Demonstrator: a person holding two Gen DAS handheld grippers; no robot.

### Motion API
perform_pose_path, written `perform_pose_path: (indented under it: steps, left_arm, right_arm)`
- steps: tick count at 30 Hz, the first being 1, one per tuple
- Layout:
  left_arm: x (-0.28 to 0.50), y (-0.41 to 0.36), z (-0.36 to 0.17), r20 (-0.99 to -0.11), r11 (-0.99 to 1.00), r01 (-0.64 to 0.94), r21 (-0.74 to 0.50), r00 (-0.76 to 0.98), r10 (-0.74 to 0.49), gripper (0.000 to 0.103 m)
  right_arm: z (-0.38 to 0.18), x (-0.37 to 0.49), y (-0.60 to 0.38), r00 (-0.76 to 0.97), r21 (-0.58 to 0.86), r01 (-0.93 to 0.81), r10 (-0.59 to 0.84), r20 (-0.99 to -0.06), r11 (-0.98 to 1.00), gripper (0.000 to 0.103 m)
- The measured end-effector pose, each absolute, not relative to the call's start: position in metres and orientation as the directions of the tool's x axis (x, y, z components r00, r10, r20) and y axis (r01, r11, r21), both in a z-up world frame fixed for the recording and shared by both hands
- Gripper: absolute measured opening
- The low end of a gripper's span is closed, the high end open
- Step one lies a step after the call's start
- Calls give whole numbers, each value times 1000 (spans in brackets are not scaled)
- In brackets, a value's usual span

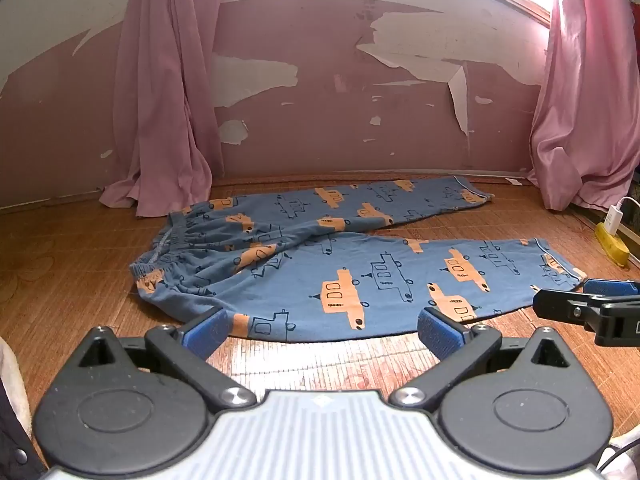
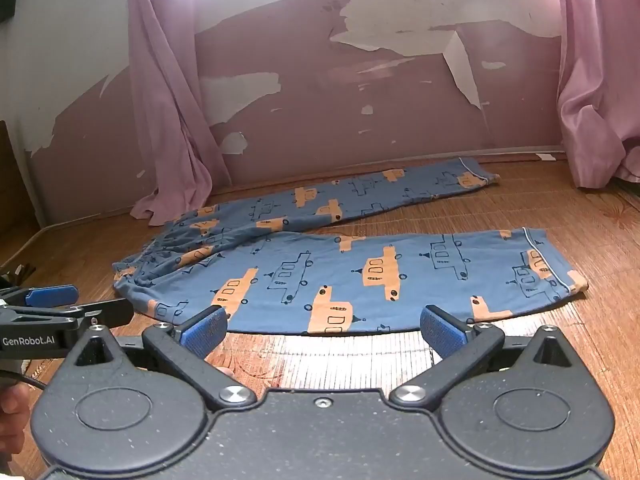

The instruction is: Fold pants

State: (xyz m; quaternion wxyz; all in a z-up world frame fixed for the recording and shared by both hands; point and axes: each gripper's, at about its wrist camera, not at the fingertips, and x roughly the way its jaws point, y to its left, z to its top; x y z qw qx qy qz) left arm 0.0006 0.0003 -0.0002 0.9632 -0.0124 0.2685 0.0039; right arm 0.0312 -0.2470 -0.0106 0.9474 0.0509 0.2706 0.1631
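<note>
**Pants spread flat on the mat, both grippers empty**

Pants [image 1: 320, 264] in blue fabric, printed with orange and outlined vehicles, lay unfolded on the woven bamboo mat [image 1: 320, 364]. The elastic waistband [image 1: 168, 248] sat at the left, bunched and wrinkled, and the two legs ran off to the right in a narrow V with a strip of mat between them. The near leg [image 2: 400, 276] lay flat, its piped cuff [image 2: 548, 268] at the right end; the far leg [image 2: 360, 196] stretched along the foot of the peeling pink wall [image 2: 360, 120].

The left gripper [image 1: 320, 328] hovered just short of the near leg's front edge, jaws spread wide, nothing between its blue pads [image 1: 204, 330]. The right gripper [image 2: 320, 328] was likewise wide open and empty, low over the mat at the same edge (each gripper showed at the margin of the other's view).

Pink curtains [image 1: 168, 100] hung down to the mat at both sides. A yellow power strip [image 1: 610, 244] with a white charger lay at the far right.
</note>
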Motion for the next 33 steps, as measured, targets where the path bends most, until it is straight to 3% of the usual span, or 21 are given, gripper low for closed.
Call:
perform_pose_path:
  steps: [33]
  left_arm:
    - [-1, -1, 1, -516, 1000, -13, -16, 857, 3, 103]
  right_arm:
    - [-11, 32, -247, 798, 190, -280, 339, -499, 941, 102]
